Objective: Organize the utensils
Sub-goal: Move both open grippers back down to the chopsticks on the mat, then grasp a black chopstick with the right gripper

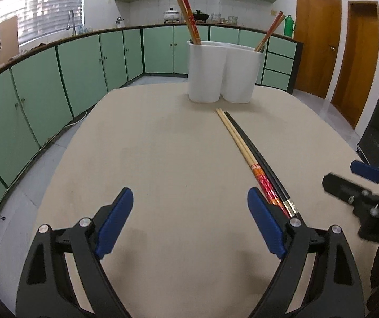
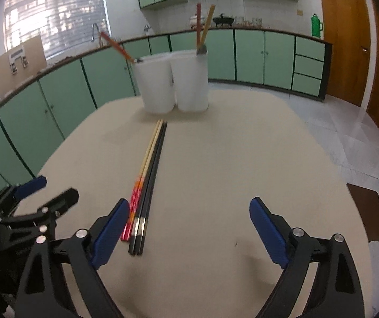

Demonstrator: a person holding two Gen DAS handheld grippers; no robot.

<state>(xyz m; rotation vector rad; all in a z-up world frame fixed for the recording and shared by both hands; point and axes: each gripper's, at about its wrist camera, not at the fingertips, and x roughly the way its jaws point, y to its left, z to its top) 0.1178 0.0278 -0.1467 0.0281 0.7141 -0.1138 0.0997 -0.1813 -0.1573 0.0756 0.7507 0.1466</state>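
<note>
The chopsticks (image 2: 147, 182) lie on the desk (image 2: 216, 159), long axis running toward the white holder (image 2: 173, 84), between the left gripper (image 1: 189, 212) and right gripper (image 2: 189, 222); both jaws apart, empty.

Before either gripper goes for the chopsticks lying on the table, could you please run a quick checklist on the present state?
1. Left gripper open, nothing between its jaws: ok.
2. Right gripper open, nothing between its jaws: ok.
3. Wooden chopsticks and black chopsticks lie side by side on the table, reachable: ok.
4. White two-compartment holder upright, with room in each compartment: ok.
5. Either gripper centred over the chopsticks: not ok; they lie in the gap between the two grippers.
6. Which compartment suits which pair: cannot tell.
</note>
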